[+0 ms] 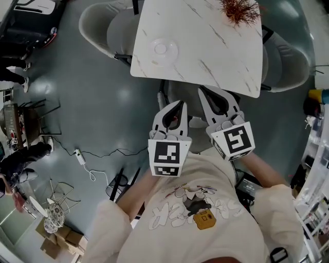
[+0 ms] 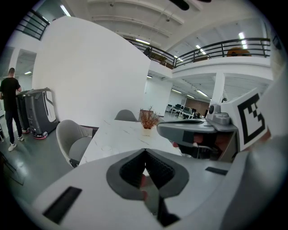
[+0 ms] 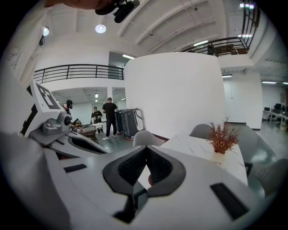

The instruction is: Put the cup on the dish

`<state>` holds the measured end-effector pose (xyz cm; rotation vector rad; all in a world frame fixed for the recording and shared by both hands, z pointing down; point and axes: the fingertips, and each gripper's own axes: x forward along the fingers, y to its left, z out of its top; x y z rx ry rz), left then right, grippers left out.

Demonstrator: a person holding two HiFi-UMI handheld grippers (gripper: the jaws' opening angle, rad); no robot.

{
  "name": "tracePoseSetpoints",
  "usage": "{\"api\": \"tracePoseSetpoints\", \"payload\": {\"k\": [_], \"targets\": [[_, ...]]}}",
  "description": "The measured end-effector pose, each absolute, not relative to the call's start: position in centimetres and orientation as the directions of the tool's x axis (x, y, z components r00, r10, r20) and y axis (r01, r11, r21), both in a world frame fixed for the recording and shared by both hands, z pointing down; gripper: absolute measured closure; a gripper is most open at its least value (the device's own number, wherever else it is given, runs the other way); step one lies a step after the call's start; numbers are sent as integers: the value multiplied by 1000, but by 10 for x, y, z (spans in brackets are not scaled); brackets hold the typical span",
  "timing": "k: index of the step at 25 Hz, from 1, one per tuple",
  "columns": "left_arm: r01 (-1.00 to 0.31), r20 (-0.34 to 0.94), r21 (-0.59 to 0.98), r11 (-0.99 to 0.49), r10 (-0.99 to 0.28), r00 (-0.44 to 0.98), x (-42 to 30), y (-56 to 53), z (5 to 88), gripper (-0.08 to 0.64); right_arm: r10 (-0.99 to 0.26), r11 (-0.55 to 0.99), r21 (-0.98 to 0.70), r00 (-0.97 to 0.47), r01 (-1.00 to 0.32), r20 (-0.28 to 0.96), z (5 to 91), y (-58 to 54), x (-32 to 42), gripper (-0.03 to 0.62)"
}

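Observation:
A white dish (image 1: pixel 163 50) lies on the near left part of the white marble table (image 1: pixel 216 46). No cup shows in any view. My left gripper (image 1: pixel 181 104) and right gripper (image 1: pixel 202 90) are held side by side close to the person's chest, short of the table's near edge and pointing toward it. Both have their jaws together with nothing between them. In the left gripper view the left gripper (image 2: pixel 145 151) has its pads meeting at the tip, with the table (image 2: pixel 118 134) beyond. The right gripper (image 3: pixel 146 149) looks the same in its own view.
A red dried plant in a pot (image 1: pixel 240 10) stands at the table's far right. Grey chairs stand at the left (image 1: pixel 103 23) and right (image 1: pixel 290 61) sides. A cable with a power strip (image 1: pixel 80 156) lies on the floor. People stand far off by a dark machine (image 3: pixel 128 122).

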<state>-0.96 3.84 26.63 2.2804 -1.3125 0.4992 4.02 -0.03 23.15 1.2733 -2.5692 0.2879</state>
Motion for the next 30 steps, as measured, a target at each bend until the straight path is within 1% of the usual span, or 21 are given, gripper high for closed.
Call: {"api": "tracePoseSetpoints", "payload": {"k": [4, 12, 16, 20, 24, 30], "targets": [[-865, 478, 224, -448, -723, 498, 1, 42, 249, 557, -762, 566, -88, -561, -820, 322, 228, 2, 57, 588], [-880, 508, 231, -416, -720, 474, -2, 54, 246, 557, -792, 498, -129, -510, -858, 336, 225, 21, 91, 588], [-871, 496, 219, -440, -719, 488, 1, 57, 236, 555, -770, 491, -212, -535, -845, 348, 223, 34, 87, 588], [-859, 488, 237, -453, -709, 509, 4, 63, 231, 557, -749, 506, -249, -564, -826, 349, 216, 42, 79, 588], [-852, 482, 227, -471, -706, 519, 6, 64, 227, 555, -741, 528, -239, -580, -814, 337, 208, 38, 76, 588], [-847, 475, 212, -488, -705, 526, 8, 68, 227, 555, -726, 527, -258, -587, -810, 359, 223, 49, 73, 588]]}}
